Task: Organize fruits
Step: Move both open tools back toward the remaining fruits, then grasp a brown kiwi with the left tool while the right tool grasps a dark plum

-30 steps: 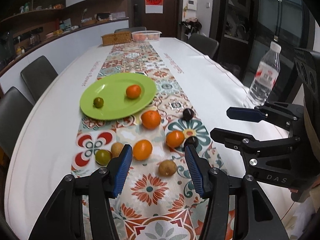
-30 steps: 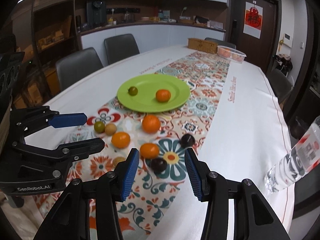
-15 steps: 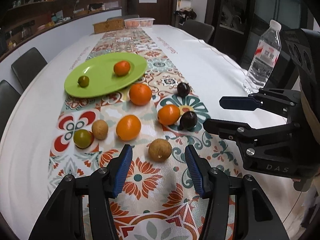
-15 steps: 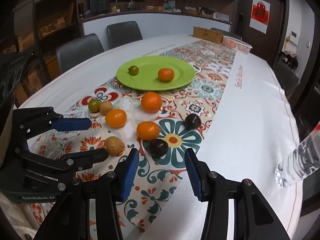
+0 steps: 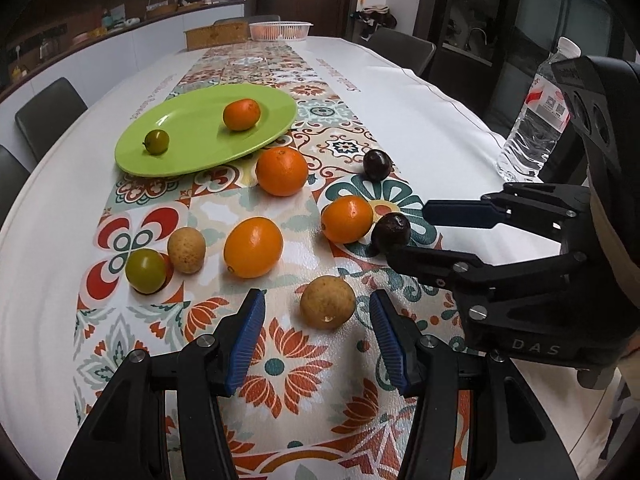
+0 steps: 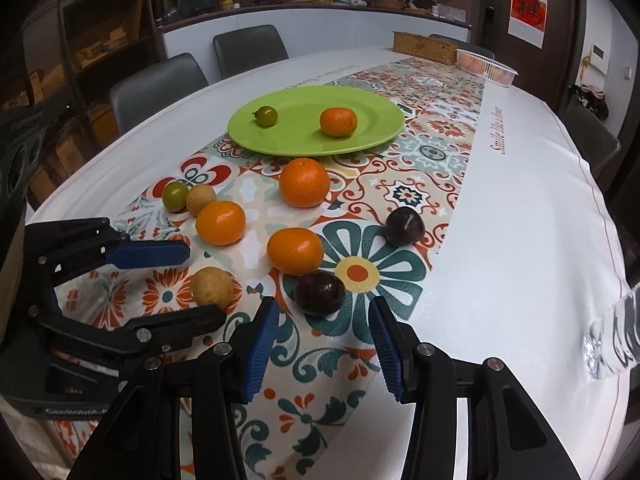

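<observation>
Two sets of tongs hang over the fruit, and both stand released with nothing between their pads. Your left tongs have the nearest tan fruit just ahead of their tips, a little toward the right pad and touching neither. Your right tongs have the nearer dark fruit just ahead of their tips, close to the gap's middle and apart from both pads.

On the patterned runner beyond them lie three loose oranges, a second tan fruit touching a green fruit, and a second dark fruit farther back. The green plate sits farther up the bench and carries one small orange and one small green fruit, well apart from each other.

From the left wrist view your right tongs cover the near side of the nearer dark fruit, so you cannot see how it meets the runner there. From the right wrist view the lower finger of your left tongs hides the bottom of the nearest tan fruit. The water bottle is partly hidden behind the right tongs' housing in one view and cut off by the frame edge in the other. Items on the far shelves are too small and dim to make out.
</observation>
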